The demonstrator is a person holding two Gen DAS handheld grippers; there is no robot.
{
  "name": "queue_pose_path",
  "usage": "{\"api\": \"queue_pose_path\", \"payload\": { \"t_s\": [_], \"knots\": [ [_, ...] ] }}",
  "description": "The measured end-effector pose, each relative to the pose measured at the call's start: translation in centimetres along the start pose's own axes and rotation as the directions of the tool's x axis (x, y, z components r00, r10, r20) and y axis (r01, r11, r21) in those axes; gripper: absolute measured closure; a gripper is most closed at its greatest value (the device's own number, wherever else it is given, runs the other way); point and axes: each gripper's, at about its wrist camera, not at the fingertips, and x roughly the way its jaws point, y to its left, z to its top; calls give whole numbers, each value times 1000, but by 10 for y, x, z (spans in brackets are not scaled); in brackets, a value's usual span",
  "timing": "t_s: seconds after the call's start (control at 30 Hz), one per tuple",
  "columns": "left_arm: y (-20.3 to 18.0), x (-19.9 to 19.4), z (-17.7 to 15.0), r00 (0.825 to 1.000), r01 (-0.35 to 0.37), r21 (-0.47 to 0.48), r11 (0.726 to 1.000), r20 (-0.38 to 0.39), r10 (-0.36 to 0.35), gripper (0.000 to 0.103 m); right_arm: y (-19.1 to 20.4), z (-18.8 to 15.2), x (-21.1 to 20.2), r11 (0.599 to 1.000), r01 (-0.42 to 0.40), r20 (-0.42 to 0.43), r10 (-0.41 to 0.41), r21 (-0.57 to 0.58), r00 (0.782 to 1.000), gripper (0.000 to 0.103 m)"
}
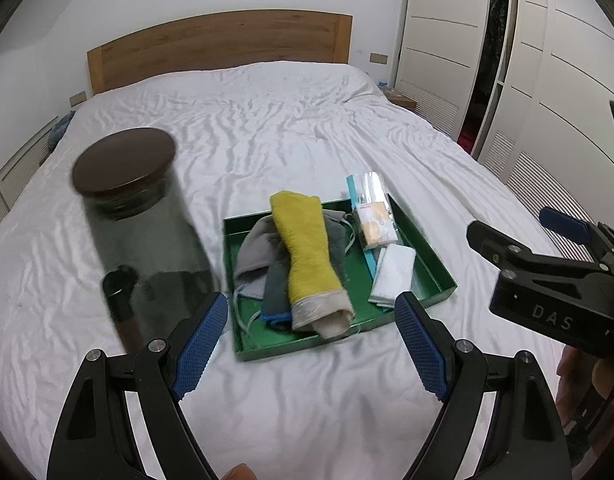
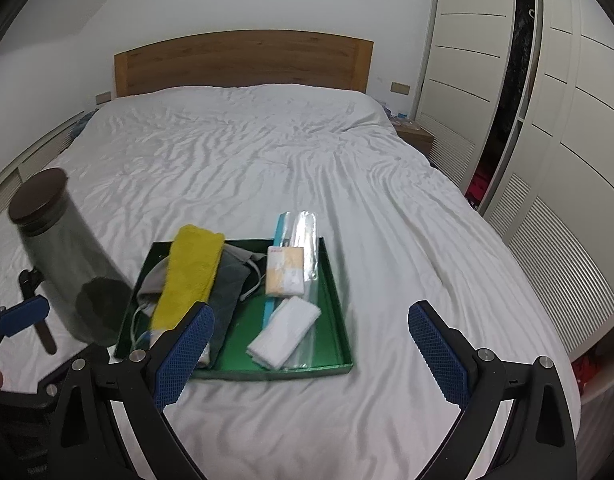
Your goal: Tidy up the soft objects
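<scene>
A green tray (image 1: 427,248) (image 2: 331,300) lies on the white bed. In it are a yellow towel (image 1: 307,252) (image 2: 191,272), grey cloths (image 1: 255,256) (image 2: 231,284), a folded white cloth (image 1: 393,276) (image 2: 285,330) and a tissue pack (image 1: 375,222) (image 2: 285,270). A smoked glass jar with a dark lid (image 1: 139,216) (image 2: 63,256) stands left of the tray. My left gripper (image 1: 311,344) is open and empty, just before the tray's near edge. My right gripper (image 2: 311,348) is open and empty, over the tray's near right corner; it also shows in the left wrist view (image 1: 547,240).
The rumpled white bed sheet (image 2: 267,160) stretches to a wooden headboard (image 2: 243,64). White louvred wardrobe doors (image 2: 547,140) stand along the right side. A small wooden nightstand (image 2: 417,136) sits at the bed's far right corner.
</scene>
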Motion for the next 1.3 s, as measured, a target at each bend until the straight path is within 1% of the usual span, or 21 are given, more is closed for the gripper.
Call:
{"api": "queue_pose_path", "payload": {
  "t_s": [0.17,0.27,0.37,0.5,0.57,0.8,1.03,1.3],
  "knots": [
    [15,-24,-12,1000,-8,3,1000,6,7,22,11,-14,-26,1000,2,6,-2,-8,1000,3],
    [24,-38,-23,1000,-15,11,1000,10,15,22,22,-23,-42,1000,18,1,-18,-23,1000,3],
    [36,-53,-36,1000,-7,9,1000,4,7,22,36,-35,-60,998,30,-6,-31,-47,1000,3],
    [49,-70,-52,1000,-8,24,1000,-3,8,22,56,-51,-81,998,27,-25,-29,-65,999,3],
    [57,-78,-59,1000,3,18,1000,-10,-3,22,65,-58,-93,997,25,-31,-27,-70,999,3],
    [77,-103,-73,1000,5,12,1000,6,-5,22,95,-79,-131,995,22,-43,-27,-98,999,3],
    [89,-115,-86,1000,-12,25,1000,13,12,22,120,-92,-153,991,-7,-50,0,-135,999,3],
    [100,-112,-95,1000,-30,26,999,4,30,22,134,-101,-160,986,-33,-63,23,-162,998,3]
  ]
}}
